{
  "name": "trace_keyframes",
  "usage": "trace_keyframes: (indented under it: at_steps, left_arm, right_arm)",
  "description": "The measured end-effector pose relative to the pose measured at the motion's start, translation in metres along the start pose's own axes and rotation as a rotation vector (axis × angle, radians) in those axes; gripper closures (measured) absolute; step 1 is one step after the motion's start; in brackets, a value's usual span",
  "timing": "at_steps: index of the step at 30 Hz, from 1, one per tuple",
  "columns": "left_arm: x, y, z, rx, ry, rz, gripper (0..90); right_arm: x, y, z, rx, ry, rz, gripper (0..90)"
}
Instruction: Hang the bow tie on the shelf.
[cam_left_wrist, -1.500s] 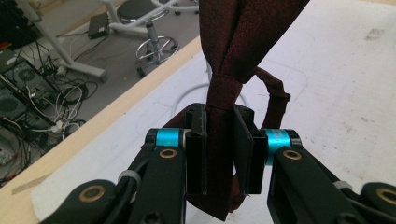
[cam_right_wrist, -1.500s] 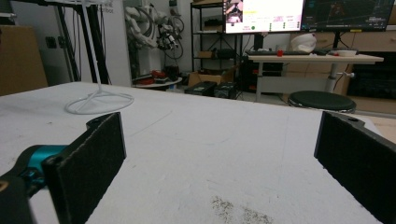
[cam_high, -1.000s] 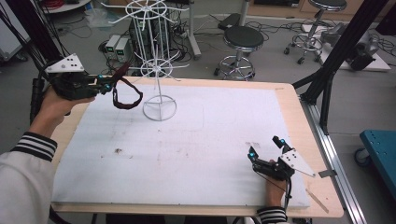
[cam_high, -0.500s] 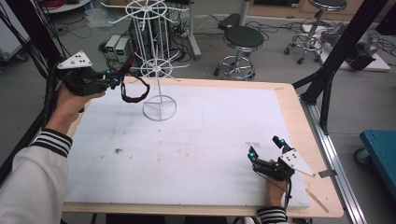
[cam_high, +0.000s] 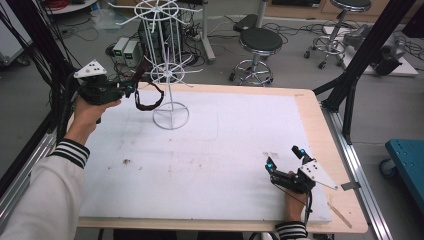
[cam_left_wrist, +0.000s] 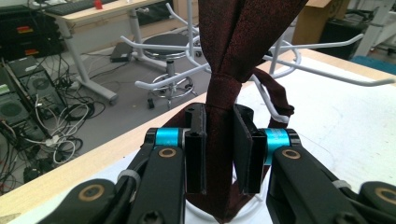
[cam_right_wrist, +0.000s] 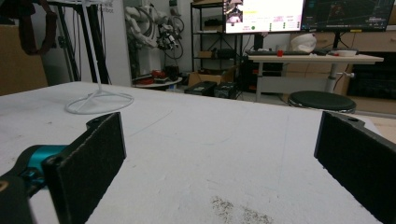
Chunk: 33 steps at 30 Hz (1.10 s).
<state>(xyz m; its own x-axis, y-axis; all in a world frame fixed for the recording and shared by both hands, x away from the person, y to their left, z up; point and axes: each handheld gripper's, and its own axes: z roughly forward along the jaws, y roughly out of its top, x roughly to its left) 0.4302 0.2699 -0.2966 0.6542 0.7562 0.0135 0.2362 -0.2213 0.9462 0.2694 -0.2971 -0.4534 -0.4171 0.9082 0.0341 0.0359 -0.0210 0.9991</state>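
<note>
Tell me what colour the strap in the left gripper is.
Dark maroon strap, clearest in the left gripper view.

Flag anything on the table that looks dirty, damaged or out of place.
Dark smudges mark the white table cover, one near the left and one by the right tool. The wire rack stands upright; nothing else stands out.

One dark red strap (cam_high: 148, 98); one white wire rack (cam_high: 167, 60) standing on one table (cam_high: 310, 107); two grippers, the left gripper (cam_high: 126, 90) and the right gripper (cam_high: 283, 161); two round stools on the floor, a black stool (cam_high: 260, 41) and a farther stool (cam_high: 347, 5).
</note>
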Motion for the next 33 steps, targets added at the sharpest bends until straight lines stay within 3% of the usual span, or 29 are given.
trace_keyframes:
  at_steps: [10,17,29,31,32,33]
  left_arm:
    - [-0.003,-0.015,0.012,0.025,0.044,-0.015,76.0]
    - [-0.006,-0.029,0.024,0.02,0.059,-0.049,76.2]
    - [-0.006,-0.034,0.028,0.034,0.066,-0.055,75.0]
    - [-0.005,-0.034,0.028,0.031,0.071,-0.064,72.4]
    - [-0.005,-0.034,0.027,0.028,0.06,-0.067,66.9]
    - [-0.005,-0.034,0.027,0.026,0.052,-0.071,55.6]
  right_arm:
    - [0.0,0.0,0.0,0.001,-0.001,0.002,1.4]
    - [0.0,0.0,0.0,0.0,0.0,-0.001,1.4]
    - [0.0,0.0,0.0,0.0,0.0,-0.002,1.4]
    - [0.0,0.0,0.0,-0.001,0.001,0.001,1.3]
    - [0.0,0.0,0.0,0.0,0.001,0.0,1.4]
    - [0.0,0.0,0.0,0.0,0.0,-0.001,1.3]
